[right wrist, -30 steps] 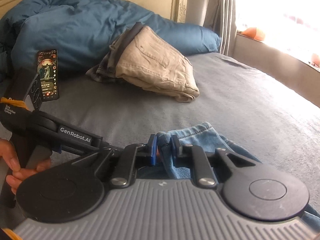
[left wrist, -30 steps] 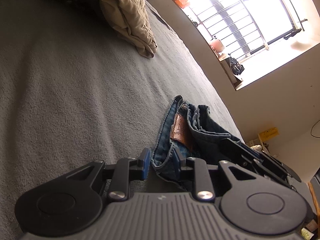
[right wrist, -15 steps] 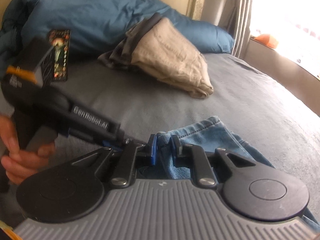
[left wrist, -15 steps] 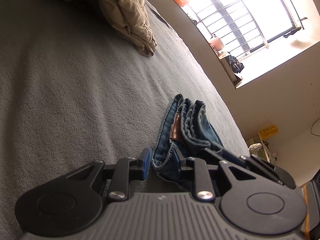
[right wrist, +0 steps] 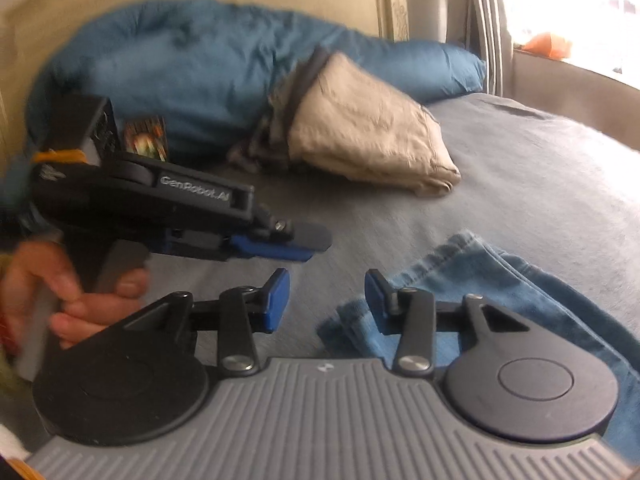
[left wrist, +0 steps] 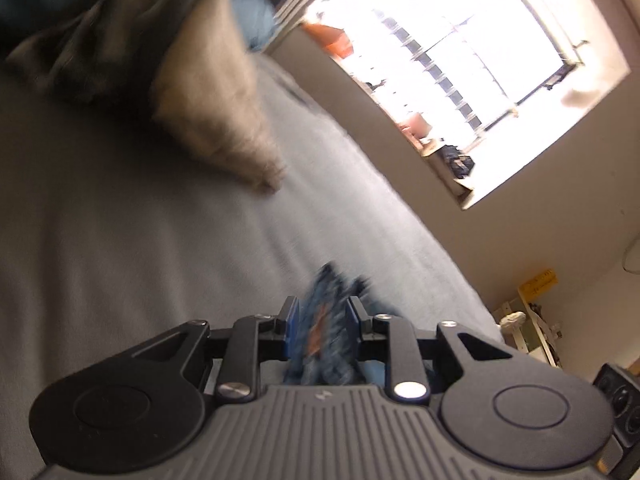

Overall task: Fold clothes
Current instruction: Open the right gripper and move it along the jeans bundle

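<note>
Left gripper (left wrist: pixel 320 322): its jaws are clamped on a bunched fold of the jeans (left wrist: pixel 326 332), blurred in the left wrist view; denim fills the gap between the blue pads.
Right gripper (right wrist: pixel 326 300): jaws opening, nothing pinched; the bare grey bed cover (right wrist: pixel 520 184) shows through the gap.
Jeans: in the right wrist view they lie flat on the cover at near right, the hem edge just under the right-hand finger (right wrist: pixel 378 290).
Hand (right wrist: pixel 60 300): at near left, wrapped around the handle of the left gripper.
Beige trousers (right wrist: pixel 360 136): folded, far centre, resting against the blue duvet (right wrist: pixel 192 68).
Window (left wrist: pixel 460 60): bright, far right.
</note>
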`<state>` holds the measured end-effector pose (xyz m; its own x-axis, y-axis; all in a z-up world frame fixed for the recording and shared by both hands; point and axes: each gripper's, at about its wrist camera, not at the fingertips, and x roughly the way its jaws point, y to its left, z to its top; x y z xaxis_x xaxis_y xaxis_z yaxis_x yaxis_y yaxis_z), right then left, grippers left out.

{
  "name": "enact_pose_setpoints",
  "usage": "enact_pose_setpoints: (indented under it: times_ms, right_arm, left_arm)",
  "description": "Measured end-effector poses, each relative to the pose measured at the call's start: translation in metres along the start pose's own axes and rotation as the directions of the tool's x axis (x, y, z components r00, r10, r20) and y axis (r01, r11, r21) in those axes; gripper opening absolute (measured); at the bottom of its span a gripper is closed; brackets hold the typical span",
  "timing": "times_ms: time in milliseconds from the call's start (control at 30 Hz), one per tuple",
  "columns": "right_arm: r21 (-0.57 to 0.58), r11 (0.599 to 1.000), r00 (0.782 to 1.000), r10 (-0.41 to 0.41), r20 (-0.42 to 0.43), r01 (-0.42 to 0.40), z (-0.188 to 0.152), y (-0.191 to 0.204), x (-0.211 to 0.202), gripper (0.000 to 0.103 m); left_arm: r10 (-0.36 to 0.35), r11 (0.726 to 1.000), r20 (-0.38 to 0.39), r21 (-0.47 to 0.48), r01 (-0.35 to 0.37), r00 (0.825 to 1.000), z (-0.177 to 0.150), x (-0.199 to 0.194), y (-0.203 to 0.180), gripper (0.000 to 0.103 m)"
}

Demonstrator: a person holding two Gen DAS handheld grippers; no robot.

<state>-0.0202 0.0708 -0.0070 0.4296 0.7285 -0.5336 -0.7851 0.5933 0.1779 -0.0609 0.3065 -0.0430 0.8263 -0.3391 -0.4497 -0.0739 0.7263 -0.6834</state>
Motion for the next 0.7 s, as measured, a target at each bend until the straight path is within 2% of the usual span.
enact_pose_setpoints:
  times_ms: [133, 233, 300, 400, 500, 567, 633, 700]
  right_arm:
    - [0.174, 0.984, 0.999, -0.034, 0.028, 0.029, 0.005, -0.030, -0.030, 0.039]
    - [0.342, 0.934, 0.990, -0.128, 0.051, 0.103, -0.001, -0.069, -0.067, 0.038]
    - [0.432, 0.885, 0.973, -0.220, 0.064, 0.172, -0.009, -0.097, -0.099, 0.036]
    - [0.538, 0.790, 0.925, -0.377, 0.048, 0.294, -0.027, -0.134, -0.148, 0.032]
    - [0.609, 0.686, 0.863, -0.506, 0.005, 0.399, -0.051, -0.164, -0.194, 0.031]
    - [0.634, 0.625, 0.829, -0.557, -0.045, 0.455, -0.068, -0.182, -0.214, 0.029]
    - [0.643, 0.573, 0.799, -0.592, -0.103, 0.508, -0.080, -0.200, -0.226, 0.028]
    - [0.652, 0.538, 0.788, -0.596, -0.152, 0.533, -0.093, -0.217, -0.233, 0.027]
  left_arm:
    - [-0.051, 0.991, -0.023, 0.120, 0.053, 0.998, 0.012, 0.012, -0.043, 0.025]
    - [-0.105, 0.975, -0.090, 0.186, 0.120, 0.990, 0.009, 0.035, -0.075, 0.025]
    - [-0.085, 0.969, -0.136, 0.221, 0.114, 0.987, 0.000, 0.057, -0.089, 0.024]
    - [-0.010, 0.967, -0.175, 0.250, 0.055, 0.985, -0.015, 0.089, -0.093, 0.022]
    - [0.099, 0.962, -0.198, 0.270, -0.042, 0.975, -0.026, 0.114, -0.087, 0.018]
    - [0.148, 0.958, -0.204, 0.274, -0.089, 0.968, -0.030, 0.121, -0.081, 0.010]
    - [0.159, 0.961, -0.200, 0.254, -0.106, 0.967, -0.031, 0.122, -0.076, 0.005]
    - [0.163, 0.966, -0.202, 0.231, -0.115, 0.966, -0.028, 0.123, -0.069, 0.003]
